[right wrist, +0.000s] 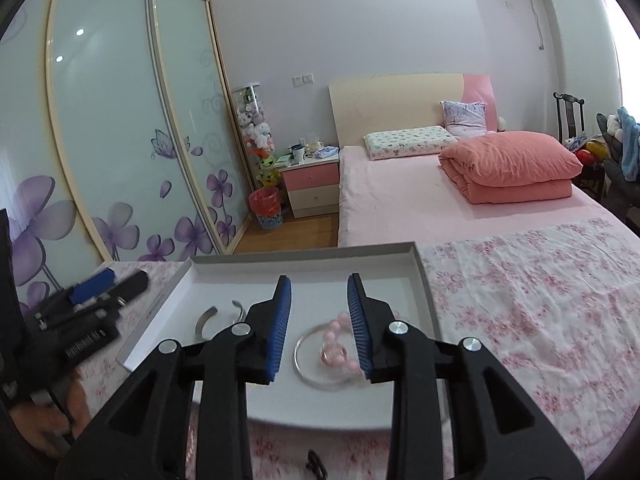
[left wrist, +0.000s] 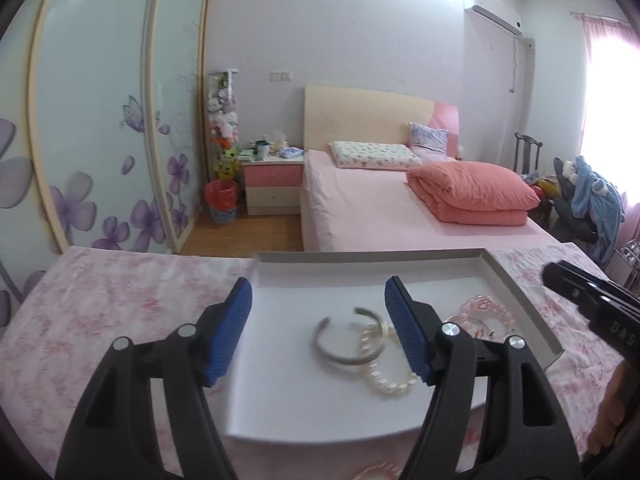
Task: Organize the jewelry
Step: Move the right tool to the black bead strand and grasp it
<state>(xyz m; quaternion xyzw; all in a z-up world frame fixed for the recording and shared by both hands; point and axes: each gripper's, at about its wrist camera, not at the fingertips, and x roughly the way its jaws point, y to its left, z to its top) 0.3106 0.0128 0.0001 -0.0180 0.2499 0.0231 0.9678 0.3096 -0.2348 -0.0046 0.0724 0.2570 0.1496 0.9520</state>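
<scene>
**Desk:** What sits nearest the lens?

**Photographer:** Two hand-held tongs above a floral-clothed table [right wrist: 520, 300]. The left gripper [left wrist: 318, 328] has its blue pads spread wide, nothing between them. The right gripper [right wrist: 319, 322] is also parted, narrower, and holds nothing; a pink bead bracelet [right wrist: 338, 342] and a clear bangle [right wrist: 310, 366] lie on the tray floor below its tips.

**Desk:** And the jewelry itself?

**Photographer:** All in a shallow white tray [left wrist: 280, 400] on the cloth. A silver cuff bracelet [left wrist: 340, 340] lies near the tray's middle, overlapping a pearl bracelet [left wrist: 384, 376] just to its right. The pink beads and clear bangle are further right in the same tray. At the near table edge, another pinkish piece and a small dark item are too cut off to identify.

**Desk:** Behind that?

**Photographer:** A pink bed [right wrist: 400, 200] with a folded salmon quilt [right wrist: 516, 164], a pink-and-cream nightstand [right wrist: 312, 188] to its left, a red-lined bin [right wrist: 265, 208], and flower-printed wardrobe doors [right wrist: 120, 140] along the left wall.
</scene>
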